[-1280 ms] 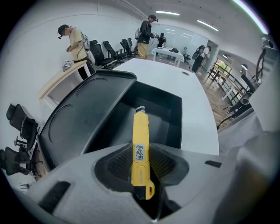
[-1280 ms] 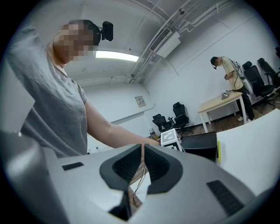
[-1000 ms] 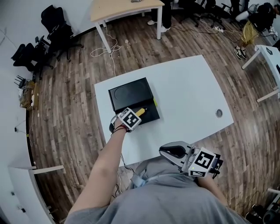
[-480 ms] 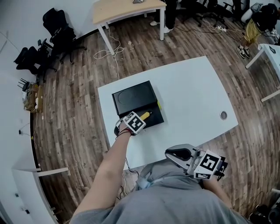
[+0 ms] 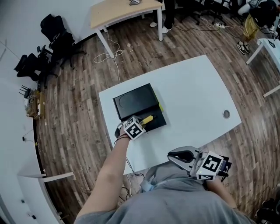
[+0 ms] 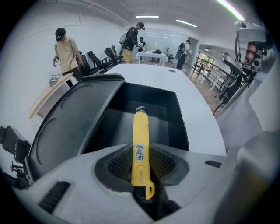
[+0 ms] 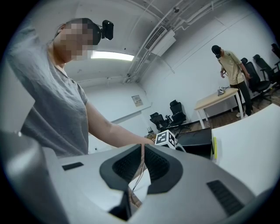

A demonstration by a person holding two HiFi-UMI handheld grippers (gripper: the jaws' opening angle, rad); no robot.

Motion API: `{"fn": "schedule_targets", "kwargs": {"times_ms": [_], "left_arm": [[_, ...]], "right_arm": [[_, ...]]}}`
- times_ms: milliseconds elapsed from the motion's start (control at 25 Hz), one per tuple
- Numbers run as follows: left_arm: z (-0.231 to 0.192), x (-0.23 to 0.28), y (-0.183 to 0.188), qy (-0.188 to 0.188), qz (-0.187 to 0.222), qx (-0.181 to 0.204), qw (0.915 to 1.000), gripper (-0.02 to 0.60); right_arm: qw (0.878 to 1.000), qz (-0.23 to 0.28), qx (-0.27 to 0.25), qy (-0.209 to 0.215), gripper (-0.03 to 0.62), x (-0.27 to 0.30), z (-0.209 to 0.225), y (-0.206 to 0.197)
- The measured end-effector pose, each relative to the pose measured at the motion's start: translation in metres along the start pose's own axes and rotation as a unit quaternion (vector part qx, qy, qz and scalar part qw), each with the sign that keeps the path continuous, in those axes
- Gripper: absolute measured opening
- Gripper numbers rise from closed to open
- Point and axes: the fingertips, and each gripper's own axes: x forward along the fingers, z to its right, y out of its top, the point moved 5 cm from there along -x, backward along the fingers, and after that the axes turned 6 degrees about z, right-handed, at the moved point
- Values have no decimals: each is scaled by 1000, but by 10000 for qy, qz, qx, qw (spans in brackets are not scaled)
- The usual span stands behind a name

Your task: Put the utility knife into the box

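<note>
A black box (image 5: 154, 114) lies open on the white table (image 5: 192, 92), its lid (image 5: 133, 99) folded back toward the far left. My left gripper (image 5: 142, 123) points steeply down over the box's near edge and is shut on the yellow utility knife (image 5: 148, 119). In the left gripper view the knife (image 6: 140, 135) sticks out from between the pads of that gripper (image 6: 141, 153), its tip over the box's dark inside (image 6: 151, 111). My right gripper (image 5: 178, 155) hangs near my body, off the table's front edge. Its jaws (image 7: 143, 148) are shut with nothing in them.
A thin yellow strip (image 5: 160, 106) lies along the box's right side. A round cable hole (image 5: 226, 114) sits near the table's right corner. Around the table are wooden floor, office chairs (image 5: 57, 37), a wooden desk (image 5: 124, 11) and people standing at the back.
My left gripper has rolled a little with the knife and stays over the box's near edge. The right gripper has not moved.
</note>
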Motion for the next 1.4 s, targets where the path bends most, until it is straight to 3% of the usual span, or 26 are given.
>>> {"fn": "schedule_targets", "kwargs": {"times_ms": [240,600,1400], "left_arm": [[-3,-1,-2,3,1,335,9994,126],[1,7,-2,-77,-64,508,9987,127],[-2,-11,15,192,471,627,9967,141]], "right_arm": [[10000,-30,21,2,34,5,-2,-3],[10000,-21,44,-30,34,3,-1,-4],[10000,-43,29,-15,34,2,-1,-1]]}}
